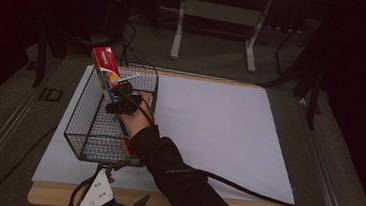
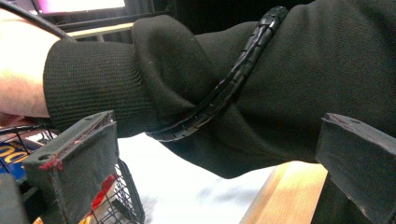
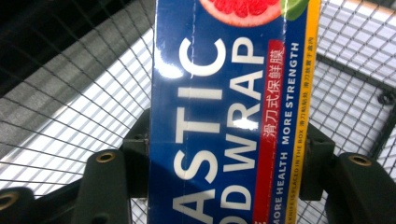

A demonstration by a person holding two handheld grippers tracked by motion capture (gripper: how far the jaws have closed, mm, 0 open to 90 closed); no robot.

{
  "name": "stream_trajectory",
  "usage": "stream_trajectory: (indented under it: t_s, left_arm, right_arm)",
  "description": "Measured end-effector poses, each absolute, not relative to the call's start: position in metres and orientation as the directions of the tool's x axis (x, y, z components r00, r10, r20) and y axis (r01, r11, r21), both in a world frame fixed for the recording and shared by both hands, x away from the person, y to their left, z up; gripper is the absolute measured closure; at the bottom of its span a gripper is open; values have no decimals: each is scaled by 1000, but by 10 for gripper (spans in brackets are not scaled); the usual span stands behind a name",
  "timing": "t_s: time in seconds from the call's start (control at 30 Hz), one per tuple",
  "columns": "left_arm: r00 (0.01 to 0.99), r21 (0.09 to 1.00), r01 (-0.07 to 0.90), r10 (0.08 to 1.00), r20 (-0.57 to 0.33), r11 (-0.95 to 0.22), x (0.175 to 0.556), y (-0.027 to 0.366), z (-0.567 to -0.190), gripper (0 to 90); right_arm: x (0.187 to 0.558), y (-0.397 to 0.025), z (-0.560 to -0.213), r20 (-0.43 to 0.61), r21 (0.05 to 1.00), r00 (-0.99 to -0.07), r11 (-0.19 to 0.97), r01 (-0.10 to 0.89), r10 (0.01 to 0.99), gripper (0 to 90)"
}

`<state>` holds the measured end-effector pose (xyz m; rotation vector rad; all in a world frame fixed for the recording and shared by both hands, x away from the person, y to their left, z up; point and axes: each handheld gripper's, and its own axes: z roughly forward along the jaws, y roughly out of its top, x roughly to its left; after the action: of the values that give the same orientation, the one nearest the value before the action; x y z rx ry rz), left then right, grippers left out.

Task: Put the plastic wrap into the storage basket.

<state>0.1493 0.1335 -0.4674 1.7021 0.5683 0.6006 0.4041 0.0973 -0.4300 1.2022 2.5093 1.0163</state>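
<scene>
Right gripper (image 1: 123,100) pinches the plastic wrap box (image 3: 231,112), tilted in the wire basket (image 1: 86,124). Left gripper (image 1: 107,197) rests spread near the table's near edge. Next, we judge: lower, then release.

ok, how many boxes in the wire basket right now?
1. A plastic wrap box stands tilted in the wire basket, clamped between the jaws of the right gripper. The forearm covers part of the basket, so something smaller could be hidden there.
</scene>
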Motion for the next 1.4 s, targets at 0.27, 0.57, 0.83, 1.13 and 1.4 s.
stream_trajectory:
  t_s: [0.27,0.57,0.83,1.13,1.4]
  left_arm:
    - [752,979,56,653,89,-198,150,133,-468,0]
    - [755,978,56,650,89,-199,150,134,-468,0]
    - [757,978,59,648,87,-200,151,133,-468,0]
    - [755,977,62,649,88,-204,151,132,-469,0]
    - [760,976,71,645,81,-206,153,130,-470,0]
  right_arm:
    - [413,96,-443,118,598,-642,463,655,757,374]
    - [419,99,-458,124,564,-650,486,668,750,362]
    - [421,99,-455,96,542,-681,535,648,726,288]
    - [416,79,-422,112,622,-722,518,587,683,238]
    - [412,43,-405,153,644,-764,523,558,627,132]
